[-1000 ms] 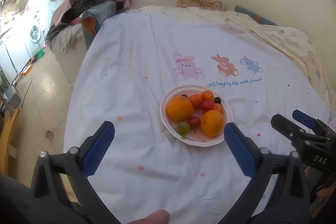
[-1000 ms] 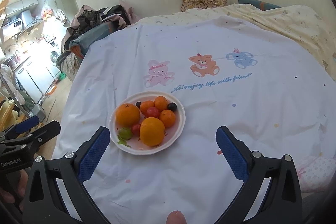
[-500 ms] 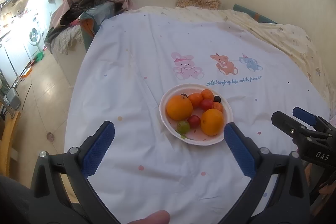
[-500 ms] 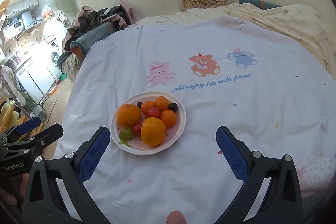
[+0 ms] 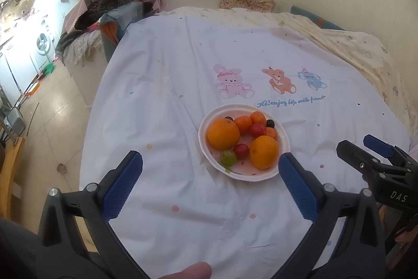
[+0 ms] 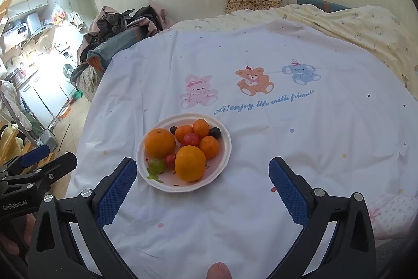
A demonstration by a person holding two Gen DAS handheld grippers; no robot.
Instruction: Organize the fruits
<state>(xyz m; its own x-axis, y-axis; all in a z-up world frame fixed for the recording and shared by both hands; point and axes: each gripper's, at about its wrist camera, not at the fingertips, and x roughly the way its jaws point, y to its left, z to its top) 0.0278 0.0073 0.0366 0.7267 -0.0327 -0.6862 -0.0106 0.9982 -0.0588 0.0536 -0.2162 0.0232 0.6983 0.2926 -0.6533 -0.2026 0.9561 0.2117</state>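
All the fruit sits together on the white plate point(image 6: 224, 148), which rests on the white cartoon-print sheet point(image 6: 261, 49) over the bed: two big oranges point(image 6: 190, 163), three small tangerines point(image 6: 209, 147), two red cherry tomatoes point(image 6: 191, 139), a green one point(image 6: 156, 165) with a loose stem leaf, and two dark grapes point(image 6: 215, 132). No fruit lies off the plate.

The left gripper point(image 5: 209, 179) hovers on the near side of the plate, jaws spread wide, holding nothing. The right gripper point(image 6: 202, 184) is likewise wide open and empty, with the plate ahead and to its left.

Step call: ambiguous. This fits either fruit already gathered onto the plate, or a mixed pile waiting to be sorted out; no second container is in view. I won't commit a move. Any pick here needs care, since the fruit is packed touching and the round pieces could roll.
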